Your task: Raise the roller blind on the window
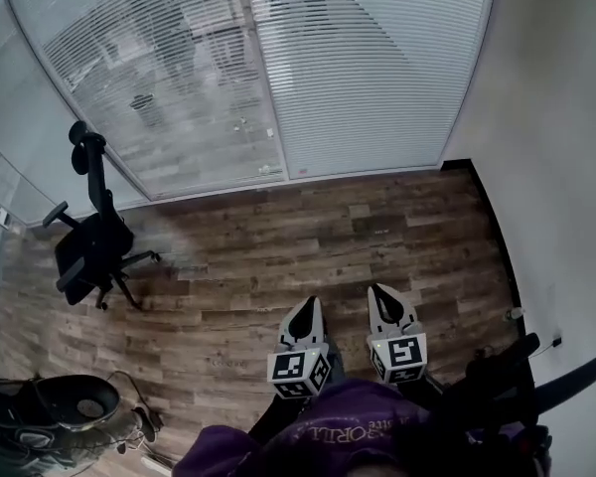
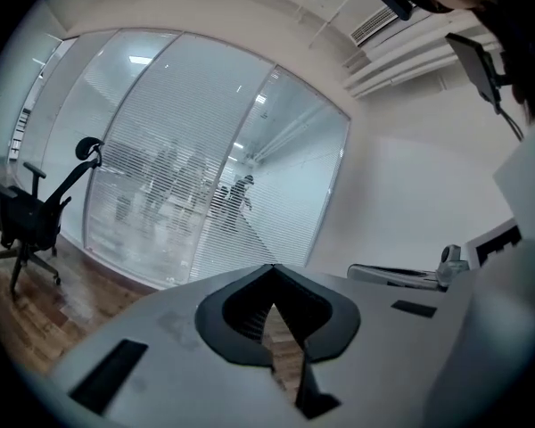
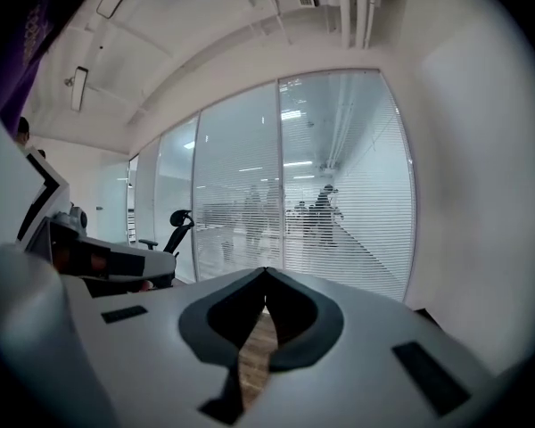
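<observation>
Head view: open wooden floor (image 1: 278, 237) is seen up to the window, edged by an office chair (image 1: 89, 246) at left and a wall (image 1: 556, 147) at right. Ahead, the slatted blind (image 1: 368, 68) is lowered to floor level. The left gripper (image 1: 313, 304) and right gripper (image 1: 375, 290) are held with jaws together — empty.

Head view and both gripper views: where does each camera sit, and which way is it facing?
Head view: on the person's head, steeply down at wood floor, blind, left gripper, right gripper, purple clothing.
Left gripper view: on that gripper, along its closed jaws toward the blind.
Right gripper view: likewise, along its own closed jaws.
Shared: all three show the blind and office chair.
</observation>
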### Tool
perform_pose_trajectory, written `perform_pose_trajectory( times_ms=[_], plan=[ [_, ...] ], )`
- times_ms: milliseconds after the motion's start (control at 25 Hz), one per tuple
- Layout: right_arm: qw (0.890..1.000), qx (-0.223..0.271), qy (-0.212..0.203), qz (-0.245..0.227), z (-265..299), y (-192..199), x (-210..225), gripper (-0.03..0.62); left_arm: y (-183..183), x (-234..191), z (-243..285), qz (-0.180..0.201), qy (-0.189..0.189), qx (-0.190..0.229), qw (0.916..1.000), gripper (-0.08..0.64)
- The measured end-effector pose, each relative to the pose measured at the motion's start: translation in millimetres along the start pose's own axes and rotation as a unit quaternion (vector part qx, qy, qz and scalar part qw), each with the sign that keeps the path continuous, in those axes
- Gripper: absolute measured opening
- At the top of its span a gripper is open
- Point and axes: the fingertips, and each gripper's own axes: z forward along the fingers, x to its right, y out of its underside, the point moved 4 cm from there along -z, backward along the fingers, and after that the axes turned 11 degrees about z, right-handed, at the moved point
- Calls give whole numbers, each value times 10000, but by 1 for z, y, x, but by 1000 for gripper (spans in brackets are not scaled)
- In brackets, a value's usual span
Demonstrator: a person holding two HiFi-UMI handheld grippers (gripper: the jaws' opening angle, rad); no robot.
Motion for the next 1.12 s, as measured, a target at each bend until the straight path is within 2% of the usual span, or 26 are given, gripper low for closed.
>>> perform_pose_trajectory(
  times_ms=[160, 280, 560, 680, 800, 1120],
  plan=[
    [9998, 209, 11, -48, 75, -43, 7, -3, -47, -54, 69, 265, 38, 231, 9994, 2],
    [9989, 427, 208, 29, 121, -65, 19, -3, -74, -88, 116, 387, 50, 382, 9985, 2],
    [9978, 199, 599, 194, 168, -68, 43, -3, -70, -115, 181, 164, 212, 52, 9996, 2],
    [9974, 100, 673, 247, 193, -74, 59, -3, -73, -118, 212, 255, 300, -95, 9992, 2],
    [9982, 63, 551, 212, 228, -81, 73, -3, -78, -126, 244, 312, 308, -154, 9989, 2],
    [9997, 49, 221, 124, 333, -123, 148, -3, -99, -140, 362, -55, -27, -58, 10000, 2]
  ],
)
